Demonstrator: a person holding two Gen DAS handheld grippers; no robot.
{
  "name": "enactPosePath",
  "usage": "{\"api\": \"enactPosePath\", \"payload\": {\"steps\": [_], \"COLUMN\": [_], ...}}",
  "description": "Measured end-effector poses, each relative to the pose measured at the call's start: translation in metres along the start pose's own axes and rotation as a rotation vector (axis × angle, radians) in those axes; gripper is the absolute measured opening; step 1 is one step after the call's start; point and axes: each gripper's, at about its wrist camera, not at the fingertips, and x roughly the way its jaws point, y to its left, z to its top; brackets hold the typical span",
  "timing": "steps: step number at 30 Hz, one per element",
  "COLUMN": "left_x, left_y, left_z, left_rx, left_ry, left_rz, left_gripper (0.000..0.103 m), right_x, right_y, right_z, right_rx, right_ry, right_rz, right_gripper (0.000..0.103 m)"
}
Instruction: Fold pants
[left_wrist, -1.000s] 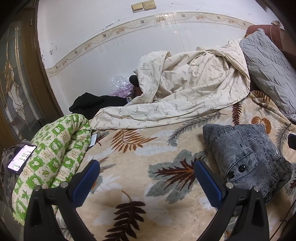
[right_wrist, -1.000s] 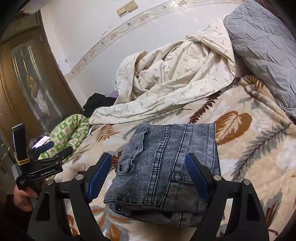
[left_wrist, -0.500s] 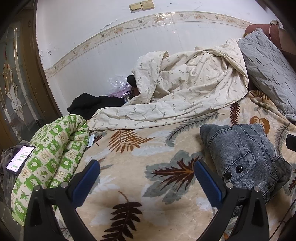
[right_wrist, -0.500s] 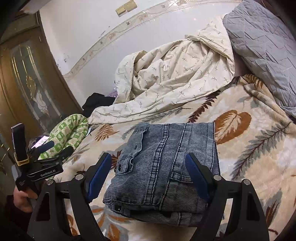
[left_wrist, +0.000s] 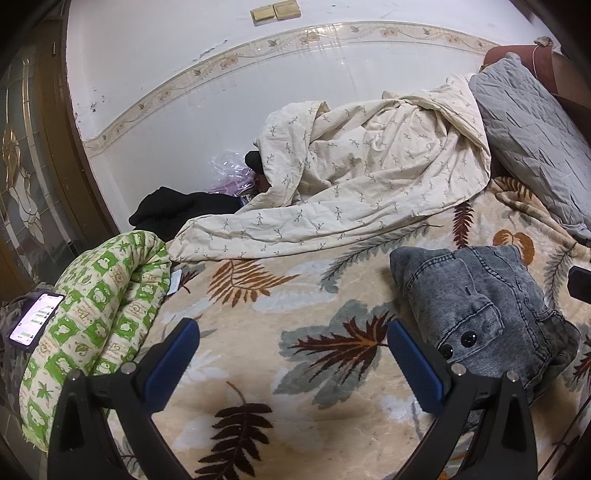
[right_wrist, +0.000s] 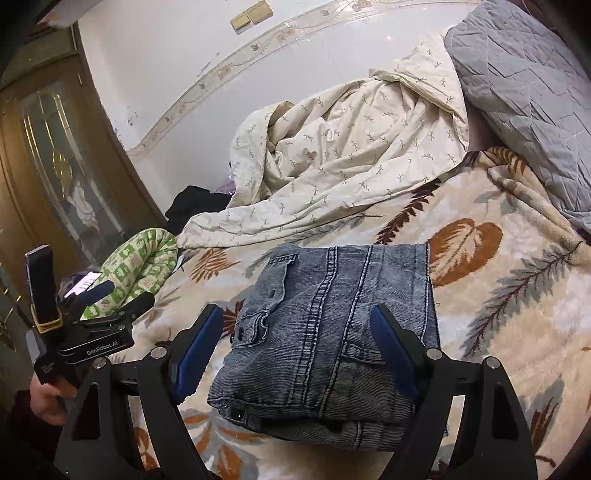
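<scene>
Grey-blue denim pants (right_wrist: 332, 332) lie folded into a thick rectangular stack on the leaf-patterned blanket (right_wrist: 498, 314). My right gripper (right_wrist: 297, 349) hovers open just above their near end, blue pads apart on either side and touching nothing. In the left wrist view the same pants (left_wrist: 487, 314) sit at the right, beyond the right finger. My left gripper (left_wrist: 293, 354) is open over bare blanket (left_wrist: 288, 295), holding nothing. The right wrist view also shows the left gripper (right_wrist: 96, 295) at the far left, held by a hand (right_wrist: 44, 398).
A crumpled cream duvet (left_wrist: 369, 192) lies behind the pants. A grey quilted pillow (left_wrist: 535, 140) sits at the back right. A rolled green-and-white quilt (left_wrist: 99, 314) lies along the left edge with a lit phone (left_wrist: 35, 323) beside it. Black clothing (left_wrist: 177, 210) lies near the wall.
</scene>
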Motion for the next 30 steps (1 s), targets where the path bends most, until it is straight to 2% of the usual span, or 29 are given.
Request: {"api": "enactPosePath", "payload": {"steps": [30], "left_x": [0.0014], "left_y": [-0.0034], "left_z": [0.0007], "left_rx": [0.002], "left_ry": [0.003], "left_rz": [0.0], "left_gripper": [0.103], "right_x": [0.0018], "right_y": [0.0056], "right_z": [-0.0023], "right_rx": [-0.002], "right_ry": [0.015], "right_rz": [0.005], "right_gripper": [0.082]}}
